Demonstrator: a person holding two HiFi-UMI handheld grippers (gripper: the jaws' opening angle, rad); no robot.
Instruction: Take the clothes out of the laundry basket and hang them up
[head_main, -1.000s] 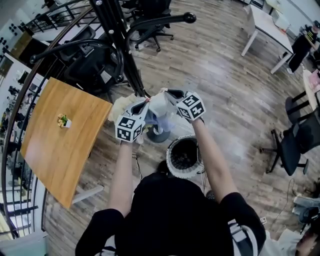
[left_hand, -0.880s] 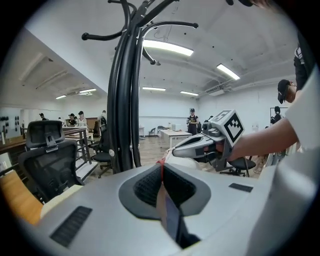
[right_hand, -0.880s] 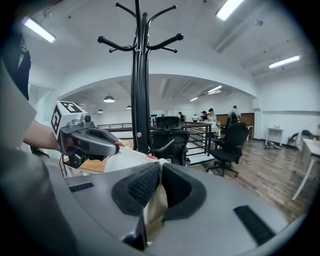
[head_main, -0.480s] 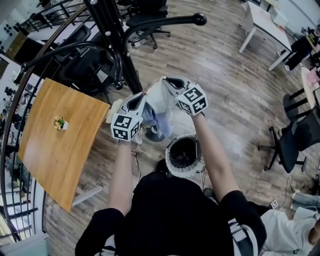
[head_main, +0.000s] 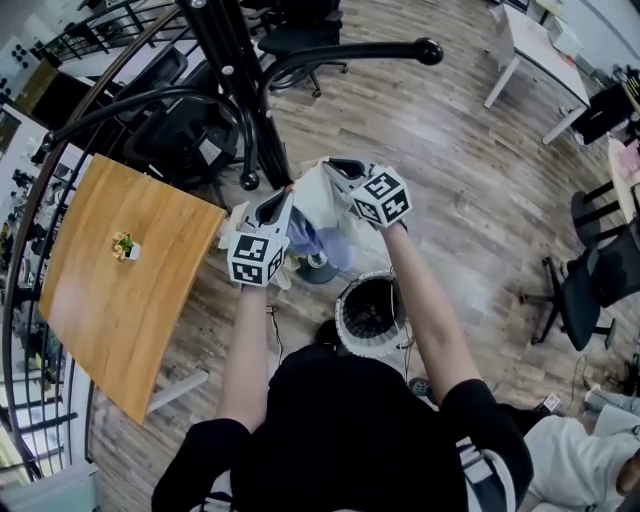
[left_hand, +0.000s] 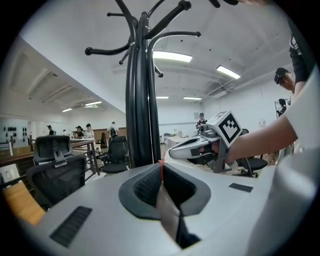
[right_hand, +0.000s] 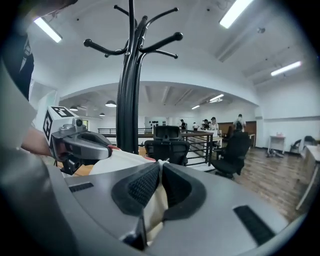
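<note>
A cream garment (head_main: 312, 200) with a blue part (head_main: 318, 240) hanging beneath it is stretched between both grippers, above the round white laundry basket (head_main: 352, 335). My left gripper (head_main: 288, 191) is shut on one edge of it; the cloth (left_hand: 168, 210) shows pinched between its pads. My right gripper (head_main: 329, 164) is shut on the other edge, with cream cloth (right_hand: 153, 207) in its jaws. The black coat rack (head_main: 238, 75) stands just beyond the garment, its pole (left_hand: 140, 100) close ahead in the left gripper view and the same pole (right_hand: 128, 95) ahead in the right gripper view.
A wooden table (head_main: 120, 290) with a small plant (head_main: 125, 243) stands at the left. Black office chairs (head_main: 190, 125) crowd behind the rack, and another chair (head_main: 585, 285) sits at the right. A white desk (head_main: 540, 55) is at the far right. The floor is wood planks.
Both grippers have risen slightly toward the rack with the garment still held between them. The head view has shifted a little.
</note>
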